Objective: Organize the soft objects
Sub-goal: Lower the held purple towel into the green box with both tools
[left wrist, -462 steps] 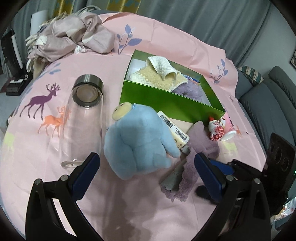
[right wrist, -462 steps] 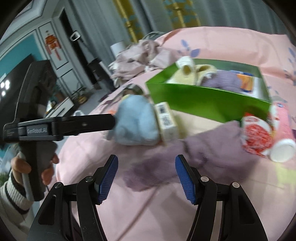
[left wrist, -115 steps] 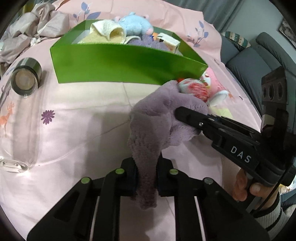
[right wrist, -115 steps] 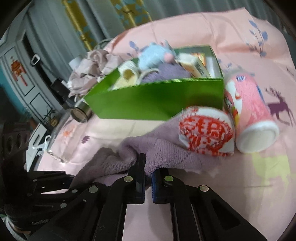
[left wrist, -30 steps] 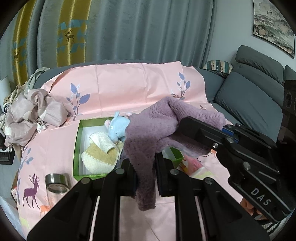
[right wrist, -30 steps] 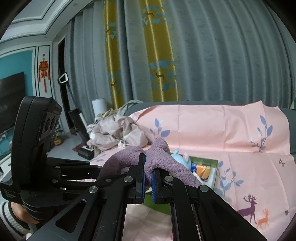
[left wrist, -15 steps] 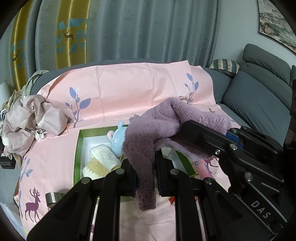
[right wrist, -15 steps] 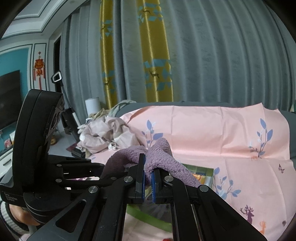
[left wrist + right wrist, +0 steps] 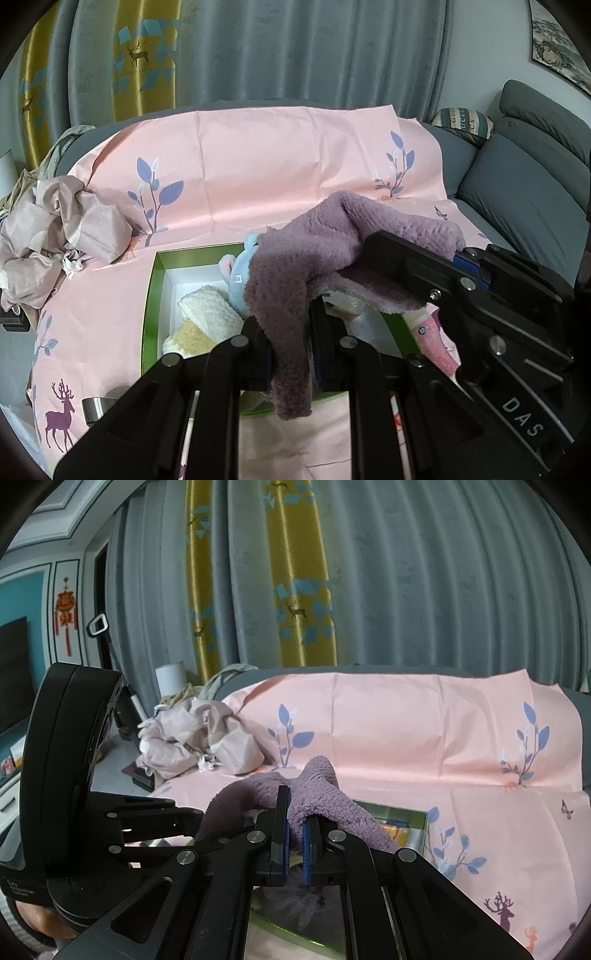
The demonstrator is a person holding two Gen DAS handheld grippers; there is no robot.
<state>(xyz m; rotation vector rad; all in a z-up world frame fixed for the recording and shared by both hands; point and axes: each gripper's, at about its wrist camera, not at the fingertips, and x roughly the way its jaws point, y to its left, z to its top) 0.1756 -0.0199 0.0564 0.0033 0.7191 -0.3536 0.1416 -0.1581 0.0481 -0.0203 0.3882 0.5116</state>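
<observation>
Both grippers hold one fluffy purple towel [image 9: 325,251] in the air above the green box [image 9: 150,295]. My left gripper [image 9: 291,332] is shut on one end, which hangs down. My right gripper [image 9: 294,834] is shut on the other end of the towel [image 9: 325,794]; it also shows in the left wrist view [image 9: 458,273]. Inside the box lie a blue plush toy [image 9: 236,273] and a rolled cream and yellow cloth [image 9: 207,321]. The rest of the box is hidden behind the towel and grippers.
A pink deer-print sheet [image 9: 280,162] covers the surface. Crumpled beige cloth [image 9: 51,236] lies at the left. A glass jar's metal lid [image 9: 94,408] shows lower left, a pink tube [image 9: 437,343] right of the box. A grey sofa [image 9: 524,177] stands right.
Both grippers have moved forward and slightly lower with the towel, so the green box sits nearer beneath them. Both jaws stay shut on the towel.
</observation>
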